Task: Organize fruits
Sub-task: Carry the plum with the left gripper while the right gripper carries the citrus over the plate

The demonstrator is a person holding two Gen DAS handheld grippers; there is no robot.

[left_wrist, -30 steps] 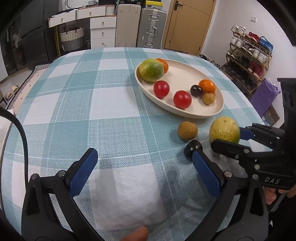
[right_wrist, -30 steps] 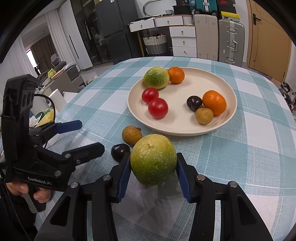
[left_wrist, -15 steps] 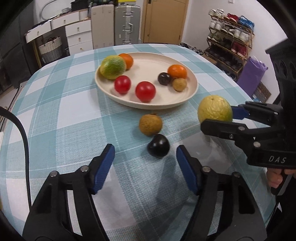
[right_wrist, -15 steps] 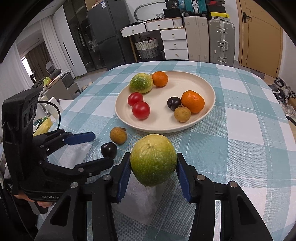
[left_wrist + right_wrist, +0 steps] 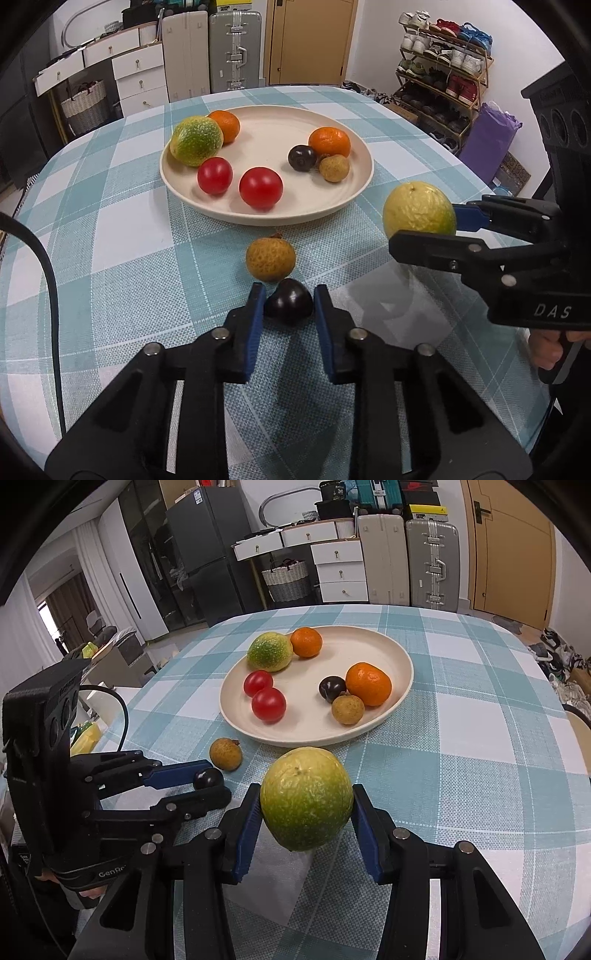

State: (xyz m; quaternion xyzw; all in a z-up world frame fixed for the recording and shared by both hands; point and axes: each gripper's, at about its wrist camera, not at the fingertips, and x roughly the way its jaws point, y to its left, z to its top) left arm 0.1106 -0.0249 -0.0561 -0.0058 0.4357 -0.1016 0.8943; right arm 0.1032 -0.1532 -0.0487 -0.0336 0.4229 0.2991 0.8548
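On the checked surface (image 5: 110, 236) we see a plate (image 5: 364, 177) of fruit. Our left gripper (image 5: 289, 300) is closing narrowly around a dark plum (image 5: 288, 304) beside a longan (image 5: 270, 258). Our right gripper (image 5: 306, 805) holds a green fruit (image 5: 306, 797) near the plate.

left gripper (image 5: 289, 314): angled down toward the table, jaws closing, blue pads against a small dark fruit (image 5: 289, 305) | right gripper (image 5: 306, 814): angled down, jaws clamped on a big green-yellow fruit (image 5: 306, 803), raised off the cloth
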